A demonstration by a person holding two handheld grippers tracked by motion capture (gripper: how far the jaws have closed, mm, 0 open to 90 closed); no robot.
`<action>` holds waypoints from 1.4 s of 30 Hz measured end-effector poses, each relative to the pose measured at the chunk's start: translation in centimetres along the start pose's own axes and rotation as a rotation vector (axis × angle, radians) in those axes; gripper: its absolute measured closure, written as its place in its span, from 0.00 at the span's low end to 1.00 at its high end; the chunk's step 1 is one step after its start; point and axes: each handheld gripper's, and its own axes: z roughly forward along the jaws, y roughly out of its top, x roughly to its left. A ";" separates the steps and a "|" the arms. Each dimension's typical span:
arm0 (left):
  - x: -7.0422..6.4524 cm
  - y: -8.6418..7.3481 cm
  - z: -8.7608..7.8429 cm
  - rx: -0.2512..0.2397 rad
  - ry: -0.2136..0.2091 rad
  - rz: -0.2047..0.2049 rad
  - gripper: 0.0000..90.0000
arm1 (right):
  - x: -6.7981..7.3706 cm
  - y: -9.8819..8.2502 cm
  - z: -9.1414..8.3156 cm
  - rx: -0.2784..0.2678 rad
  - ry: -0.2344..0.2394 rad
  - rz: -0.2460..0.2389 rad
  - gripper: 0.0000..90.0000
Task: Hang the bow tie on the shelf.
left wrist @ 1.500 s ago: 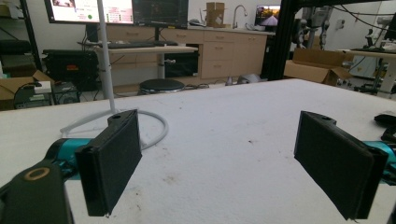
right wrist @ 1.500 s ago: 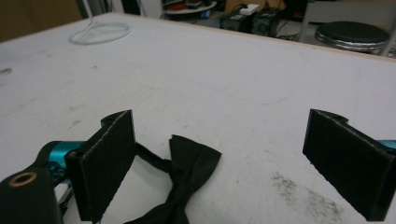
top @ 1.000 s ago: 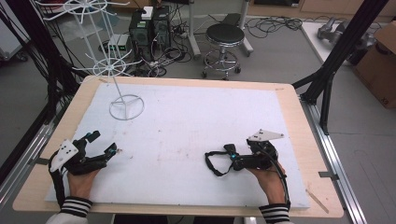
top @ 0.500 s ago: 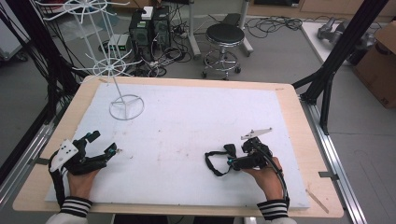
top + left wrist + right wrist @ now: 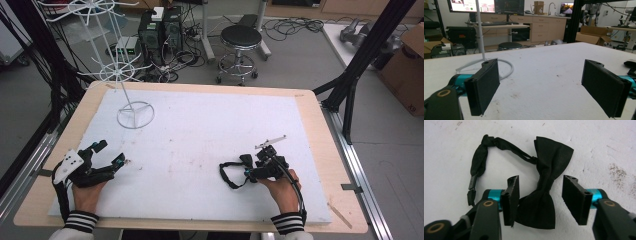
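Observation:
A black bow tie (image 5: 544, 197) with a thin knotted strap (image 5: 499, 143) lies flat on the white foam board (image 5: 210, 120). From above, the bow tie (image 5: 242, 161) lies at the front right with its strap (image 5: 226, 178) looped toward the left. My right gripper (image 5: 540, 182) straddles the tie's narrow middle. Its jaws have just been closing, and a gap still shows beside the right pad (image 5: 574, 195). In the high view the right gripper (image 5: 248, 168) points left. My left gripper (image 5: 111, 153) rests at the front left, with jaws wide apart and nothing between them (image 5: 541, 85).
A white wire stand (image 5: 135, 115) rises from a ring base at the board's back left; its pole (image 5: 480, 30) shows ahead of the left gripper. Beyond the table stand a black stool (image 5: 241, 37), computer boxes and cables. Black frame posts flank both sides.
The right gripper has rolled so that its grey plate stands on edge, and its jaws have narrowed around the bow tie. The left gripper has not moved.

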 end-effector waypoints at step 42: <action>0.0 0.0 0.0 -0.001 -0.002 -0.003 0.17 | 0.7 1.3 1.0 0.074 -0.032 0.088 0.84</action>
